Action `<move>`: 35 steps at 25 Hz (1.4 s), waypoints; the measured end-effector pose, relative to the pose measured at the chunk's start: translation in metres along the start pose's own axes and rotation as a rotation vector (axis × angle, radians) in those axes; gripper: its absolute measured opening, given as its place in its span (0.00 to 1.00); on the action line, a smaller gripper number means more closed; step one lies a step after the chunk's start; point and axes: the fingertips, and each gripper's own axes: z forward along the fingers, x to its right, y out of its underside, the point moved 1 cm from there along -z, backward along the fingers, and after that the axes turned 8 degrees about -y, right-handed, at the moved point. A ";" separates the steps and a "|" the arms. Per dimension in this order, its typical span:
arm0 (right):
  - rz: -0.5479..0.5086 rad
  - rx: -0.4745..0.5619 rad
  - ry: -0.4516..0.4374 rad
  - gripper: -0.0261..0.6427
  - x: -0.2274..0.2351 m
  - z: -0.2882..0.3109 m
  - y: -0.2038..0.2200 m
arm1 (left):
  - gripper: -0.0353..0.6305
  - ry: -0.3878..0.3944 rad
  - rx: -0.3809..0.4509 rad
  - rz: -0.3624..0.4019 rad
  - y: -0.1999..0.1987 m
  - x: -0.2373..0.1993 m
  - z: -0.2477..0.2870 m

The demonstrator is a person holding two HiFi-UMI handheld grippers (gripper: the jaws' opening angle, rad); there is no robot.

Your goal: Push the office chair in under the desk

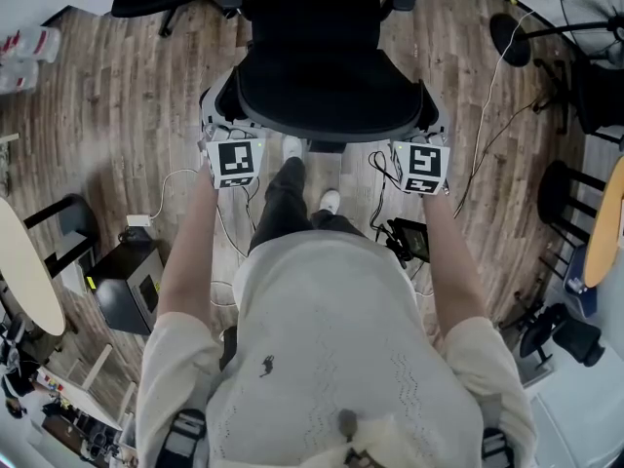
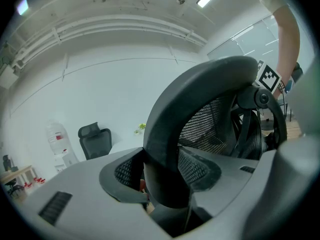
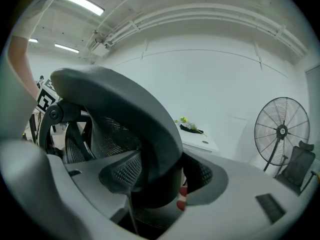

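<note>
While bare floor (image 1: pixel 127 115) spreads at upper left, the left gripper (image 2: pixel 162 184) and right gripper (image 3: pixel 157 181) fingers clamp the black chair (image 1: pixel 327 76) by its rim (mesh back).

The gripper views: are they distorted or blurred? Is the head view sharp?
Left gripper view: fisheye, dark corners, black mesh office chair backrest sharp. Right gripper view: same fisheye, bright ceiling strip light. Head view: sharp, wooden floor bowed at edges.

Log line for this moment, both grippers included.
left gripper: shut on office chair backrest | right gripper: shut on backrest, other side | person: standing behind chair
</note>
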 end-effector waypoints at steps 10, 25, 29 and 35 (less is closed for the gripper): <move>0.005 -0.007 0.004 0.44 -0.002 0.018 -0.011 | 0.40 0.009 0.002 -0.002 0.000 -0.017 0.015; 0.008 -0.010 0.028 0.44 -0.008 0.040 -0.025 | 0.40 0.034 0.012 -0.003 0.002 -0.042 0.034; 0.012 -0.008 0.032 0.44 -0.009 0.049 -0.032 | 0.40 0.040 0.012 -0.004 0.001 -0.050 0.041; 0.018 -0.014 0.037 0.44 -0.004 0.061 -0.038 | 0.40 0.047 0.016 -0.003 -0.002 -0.059 0.055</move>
